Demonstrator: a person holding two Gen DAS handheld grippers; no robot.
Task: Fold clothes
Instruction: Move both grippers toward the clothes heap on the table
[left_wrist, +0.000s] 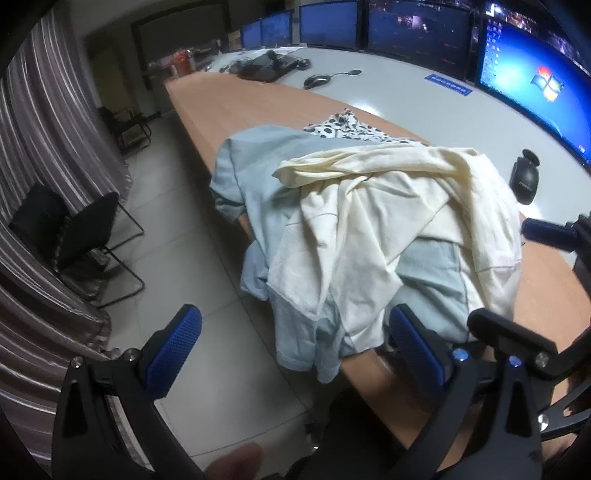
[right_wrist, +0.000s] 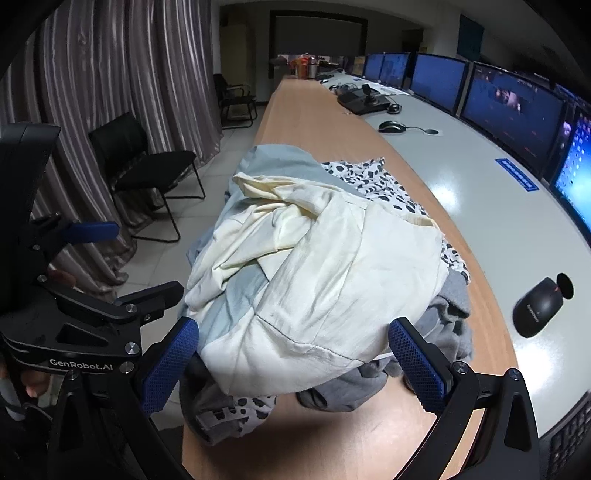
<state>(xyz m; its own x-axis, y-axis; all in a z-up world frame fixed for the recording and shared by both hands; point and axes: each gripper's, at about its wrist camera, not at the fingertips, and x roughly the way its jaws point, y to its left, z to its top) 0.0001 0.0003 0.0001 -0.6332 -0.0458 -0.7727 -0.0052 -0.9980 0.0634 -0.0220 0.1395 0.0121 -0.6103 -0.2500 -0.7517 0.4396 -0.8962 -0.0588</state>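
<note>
A heap of clothes lies on the wooden table (left_wrist: 236, 103) near its left edge. On top is a crumpled cream garment (left_wrist: 388, 221) (right_wrist: 325, 266), over a light blue one (left_wrist: 255, 177) (right_wrist: 277, 158) that hangs off the table edge. A black-spotted white garment (left_wrist: 343, 127) (right_wrist: 369, 177) lies behind, and a grey one (right_wrist: 450, 332) is under the heap's near right side. My left gripper (left_wrist: 295, 332) is open just before the heap's overhanging corner. My right gripper (right_wrist: 295, 332) is open too, its blue pads (right_wrist: 417, 362) on either side of the cream garment's near end, not clamped.
A black mouse (right_wrist: 539, 310) sits right of the heap on the grey desk part (right_wrist: 461, 166). Monitors (right_wrist: 509, 99) line the right side, with another mouse (right_wrist: 391, 126) and a controller (right_wrist: 364, 101) farther back. Black chairs (right_wrist: 147, 162) and a curtain (right_wrist: 110, 74) stand to the left.
</note>
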